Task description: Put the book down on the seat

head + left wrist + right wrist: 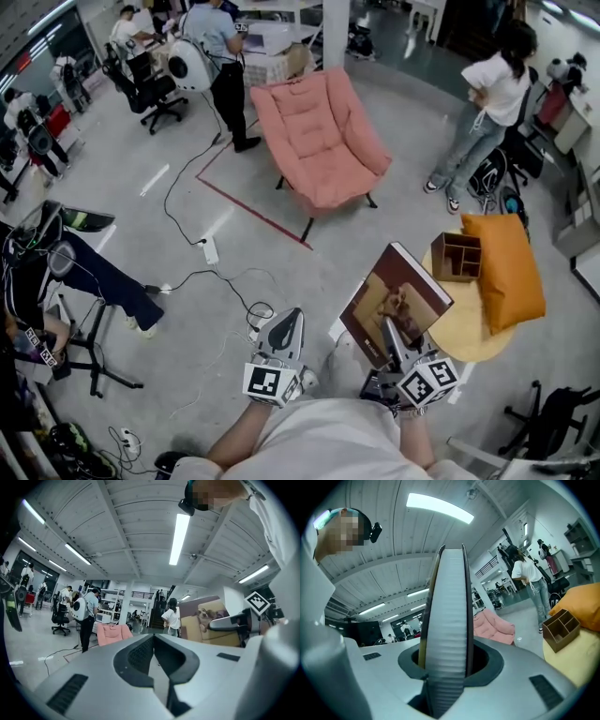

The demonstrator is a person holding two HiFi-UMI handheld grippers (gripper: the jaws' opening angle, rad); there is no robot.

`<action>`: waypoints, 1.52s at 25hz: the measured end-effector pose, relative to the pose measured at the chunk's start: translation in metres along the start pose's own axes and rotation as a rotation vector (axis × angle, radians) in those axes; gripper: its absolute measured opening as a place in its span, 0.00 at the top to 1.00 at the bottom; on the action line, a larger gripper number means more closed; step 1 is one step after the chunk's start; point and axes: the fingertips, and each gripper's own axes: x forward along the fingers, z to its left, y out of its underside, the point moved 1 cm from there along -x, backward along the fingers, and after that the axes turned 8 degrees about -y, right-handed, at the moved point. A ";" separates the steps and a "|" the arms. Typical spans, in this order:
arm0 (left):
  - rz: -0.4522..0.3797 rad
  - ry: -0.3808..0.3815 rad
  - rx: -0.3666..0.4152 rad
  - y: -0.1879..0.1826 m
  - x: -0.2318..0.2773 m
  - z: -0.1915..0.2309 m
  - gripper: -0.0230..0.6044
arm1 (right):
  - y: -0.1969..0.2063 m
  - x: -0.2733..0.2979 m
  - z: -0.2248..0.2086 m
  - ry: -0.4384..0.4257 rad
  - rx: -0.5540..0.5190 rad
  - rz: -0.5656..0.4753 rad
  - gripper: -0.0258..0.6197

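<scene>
A large hardcover book (pixel 396 298) with a brown cover picture is held up on edge, my right gripper (pixel 391 339) shut on its lower edge. In the right gripper view its white page block (pixel 446 620) stands straight up between the jaws. The pink padded chair (pixel 321 131) stands on the floor well ahead, its seat bare; it also shows small in the left gripper view as the chair (pixel 113 634) and in the right gripper view as the chair (pixel 493 623). My left gripper (pixel 288 319) hangs beside the book, shut and holding nothing.
A round yellow table (pixel 469 328) sits to the right with a wooden organiser (pixel 457 256) and an orange cushion (pixel 511 270). Cables and a power strip (pixel 210 249) lie on the floor. People stand at the back left and the back right (pixel 487 103). Red tape (pixel 253 214) marks the floor by the chair.
</scene>
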 end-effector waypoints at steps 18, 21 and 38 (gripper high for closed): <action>0.002 -0.051 0.045 -0.018 0.176 -0.014 0.95 | -0.079 0.097 -0.139 -0.052 0.000 0.022 0.72; -0.020 -0.080 0.044 -0.031 0.193 -0.012 0.95 | -0.091 0.114 -0.151 -0.086 -0.015 0.030 0.72; -0.009 -0.095 0.016 -0.021 0.322 0.029 0.95 | -0.121 0.216 -0.237 -0.058 0.008 0.058 0.72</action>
